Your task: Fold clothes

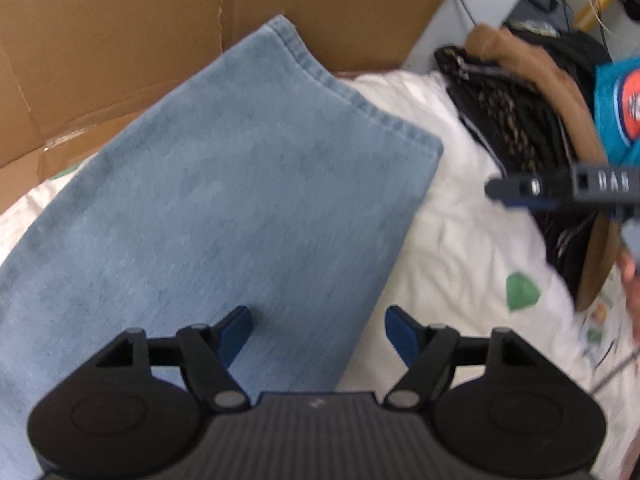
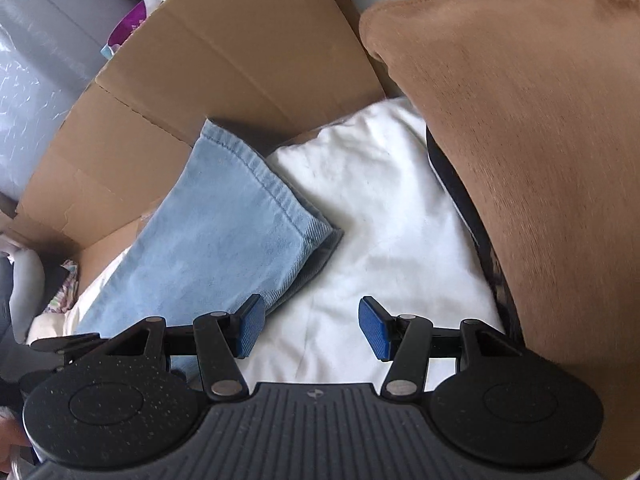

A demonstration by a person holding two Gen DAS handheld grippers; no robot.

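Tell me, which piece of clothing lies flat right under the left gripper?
The light blue denim garment, spread flat below the left gripper. The brown garment and black patterned one sit heaped aside.

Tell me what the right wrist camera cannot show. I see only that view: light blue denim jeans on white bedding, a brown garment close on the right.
Observer: In the left wrist view, the brown garment lies in a pile with a black patterned garment under it.
Operator: Name anything else in that pile.
Observer: A teal garment with an orange and white badge sits at its far right edge.
Operator: Report the left gripper.
Observer: The left gripper is open above the light blue denim jeans, with nothing between its pads.
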